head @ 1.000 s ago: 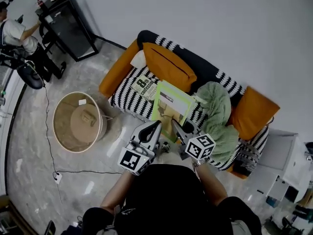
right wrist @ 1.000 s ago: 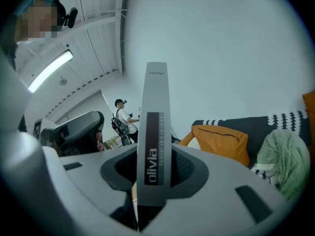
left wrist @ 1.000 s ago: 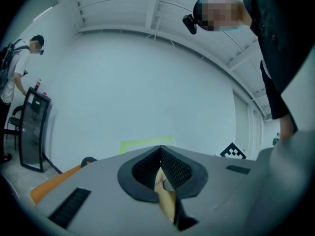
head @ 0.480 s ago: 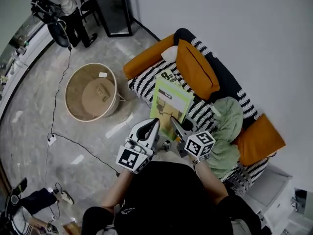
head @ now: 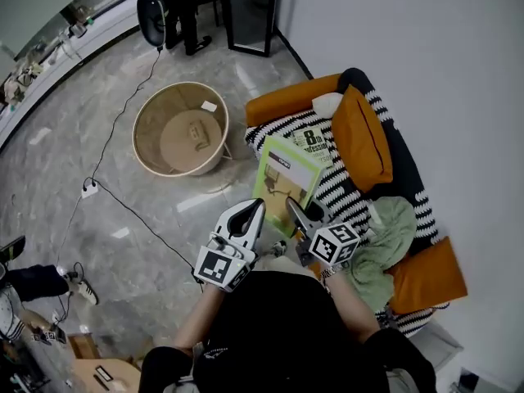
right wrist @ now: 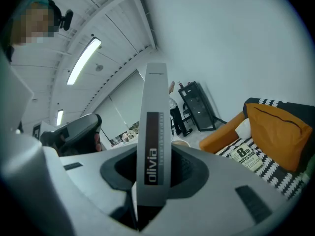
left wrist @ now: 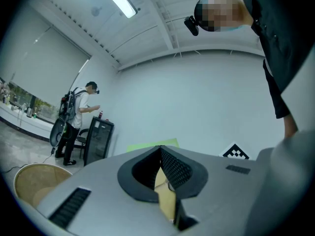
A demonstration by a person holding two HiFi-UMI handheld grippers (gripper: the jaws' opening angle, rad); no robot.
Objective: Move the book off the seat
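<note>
My left claw (left wrist: 160, 154) pinches the book (head: 285, 177) by its page edge, my right claw (right wrist: 153, 168) clamps its spine. Only the head view shows the book held over the sofa's (head: 348, 193) front edge.

Our left grey tongs (head: 259, 206) and right grey tongs (head: 293, 206) point ahead, side by side. Each clamps the thin green book (head: 286, 177).

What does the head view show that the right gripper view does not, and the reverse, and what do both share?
Only the head view: the book's green cover, the green blanket and the floor cable. Only the right gripper view: the ceiling lamp and the book's grey spine, gripped between the jaws. Both: the book, the sofa and the orange cushion.
</note>
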